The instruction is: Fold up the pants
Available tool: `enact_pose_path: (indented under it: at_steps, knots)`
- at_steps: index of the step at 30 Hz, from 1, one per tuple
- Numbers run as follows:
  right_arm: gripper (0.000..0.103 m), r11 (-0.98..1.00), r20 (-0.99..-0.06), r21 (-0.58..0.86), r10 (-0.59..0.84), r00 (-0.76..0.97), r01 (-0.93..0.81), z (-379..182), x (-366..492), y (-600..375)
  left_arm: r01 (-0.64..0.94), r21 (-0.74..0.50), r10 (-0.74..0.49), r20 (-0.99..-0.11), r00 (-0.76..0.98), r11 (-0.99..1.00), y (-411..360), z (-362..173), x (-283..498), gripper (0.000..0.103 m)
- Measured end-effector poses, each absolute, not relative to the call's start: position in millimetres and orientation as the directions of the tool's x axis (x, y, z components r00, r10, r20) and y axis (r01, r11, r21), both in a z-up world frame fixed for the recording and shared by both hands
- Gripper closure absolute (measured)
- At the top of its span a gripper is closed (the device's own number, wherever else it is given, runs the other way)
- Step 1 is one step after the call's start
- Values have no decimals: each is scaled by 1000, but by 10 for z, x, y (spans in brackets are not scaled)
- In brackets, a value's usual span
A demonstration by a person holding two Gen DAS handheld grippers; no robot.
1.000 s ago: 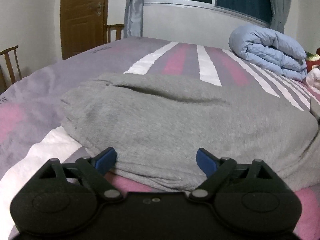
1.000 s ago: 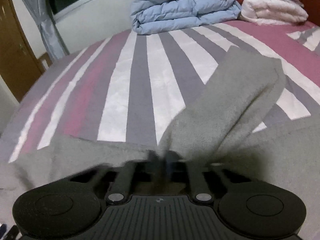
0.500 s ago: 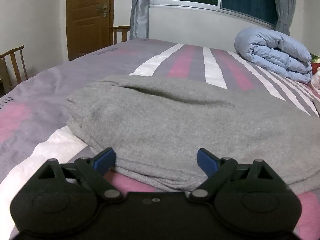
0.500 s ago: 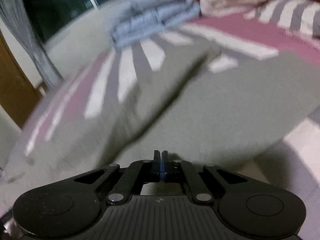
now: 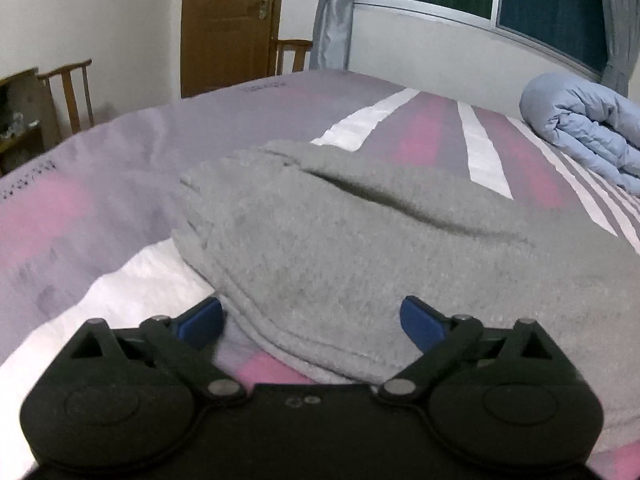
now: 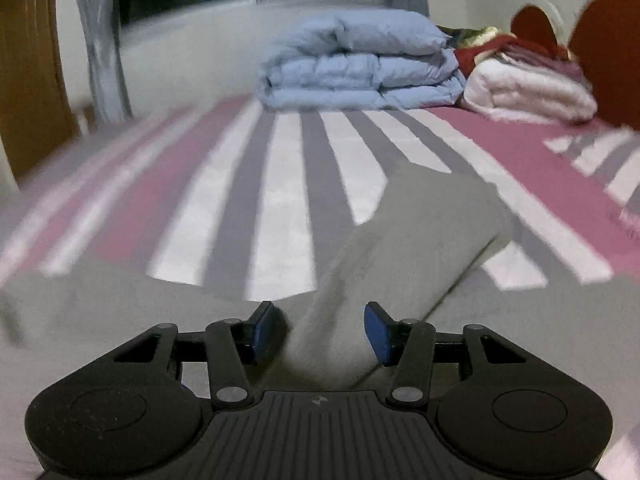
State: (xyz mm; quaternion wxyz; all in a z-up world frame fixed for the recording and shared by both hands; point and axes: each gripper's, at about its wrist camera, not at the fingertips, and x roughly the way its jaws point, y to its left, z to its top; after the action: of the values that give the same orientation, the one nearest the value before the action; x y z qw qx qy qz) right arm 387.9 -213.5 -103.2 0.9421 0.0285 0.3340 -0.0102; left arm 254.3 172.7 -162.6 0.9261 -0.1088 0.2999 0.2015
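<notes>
Grey fleece pants lie folded in layers on the striped bed. In the left wrist view my left gripper is open, its blue pads on either side of the pants' near folded edge, holding nothing. In the right wrist view my right gripper is open, and a folded grey leg of the pants runs away from between its blue pads toward the upper right. More grey fabric spreads to the left and right under it.
The bed sheet has pink, grey and white stripes. A folded blue duvet and white and red bedding sit at the far side. Wooden chairs, a door and a window stand beyond the bed.
My right gripper was shut on the pants leg, swung it over, and has now opened and let it go. My left gripper stayed open and shifted slightly along the folded edge.
</notes>
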Motion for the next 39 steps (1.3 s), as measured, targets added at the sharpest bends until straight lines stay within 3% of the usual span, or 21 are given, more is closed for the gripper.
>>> enact_pose_path:
  at_steps: [1, 2, 7, 13, 15, 16, 17, 19, 24, 25, 27, 28, 29, 35, 39]
  knots:
    - [71, 999, -645, 7, -30, 763, 45, -1072, 3946, -2140, -438, -95, 299, -602, 740, 894, 1751, -1634, 2540, 12]
    - [98, 998, -654, 49, 0, 756, 42, -1082, 3960, -2229, -438, -106, 292, -604, 741, 893, 1774, -1638, 2536, 12]
    - [99, 976, -593, 183, 13, 805, 118, -970, 3353, -2644, -437, -111, 289, -603, 744, 893, 1788, -1654, 2531, 12]
    - [98, 905, -665, 352, 61, 744, 241, -1445, 2918, -3052, -435, -83, 307, -591, 746, 897, 1741, -1618, 2472, 13]
    - [77, 905, -635, 360, 60, 770, 227, -1377, 2857, -3084, -423, -41, 327, -568, 756, 905, 1643, -1558, 2443, 14]
    - [48, 921, -611, 320, 20, 791, 224, -1273, 2820, -3062, -410, -24, 330, -549, 768, 912, 1594, -1530, 2416, 14]
    - [28, 936, -575, 280, -15, 818, 213, -1180, 2784, -3038, -398, -21, 329, -528, 783, 917, 1548, -1493, 2389, 14]
    - [28, 968, -529, 201, -22, 848, 150, -1032, 2809, -2967, -391, -19, 327, -513, 794, 920, 1486, -1456, 2394, 13]
    - [28, 998, -523, -67, -52, 851, 20, -919, 3269, -2675, -393, -24, 309, -576, 757, 919, 1501, -1557, 2527, 9]
    - [31, 992, -530, -126, -68, 845, 1, -938, 3406, -2597, -394, -45, 296, -583, 756, 918, 1538, -1575, 2530, 8]
    - [49, 980, -549, -198, -96, 830, -17, -1007, 3554, -2520, -395, -73, 279, -591, 757, 916, 1584, -1600, 2527, 7]
    - [87, 978, -587, -207, -97, 804, -33, -1042, 3678, -2572, -394, -71, 279, -591, 757, 916, 1589, -1607, 2525, 7]
    - [92, 984, -622, -174, -77, 780, -42, -1078, 3754, -2656, -393, -67, 281, -591, 756, 917, 1583, -1612, 2525, 7]
    - [93, 969, -570, 162, -64, 819, 188, -928, 3047, -3562, -390, -64, 280, -591, 757, 919, 1583, -1609, 2525, 7]
    - [92, 886, -686, 349, 20, 727, 305, -1475, 2640, -3963, -388, -61, 280, -592, 756, 920, 1580, -1612, 2525, 6]
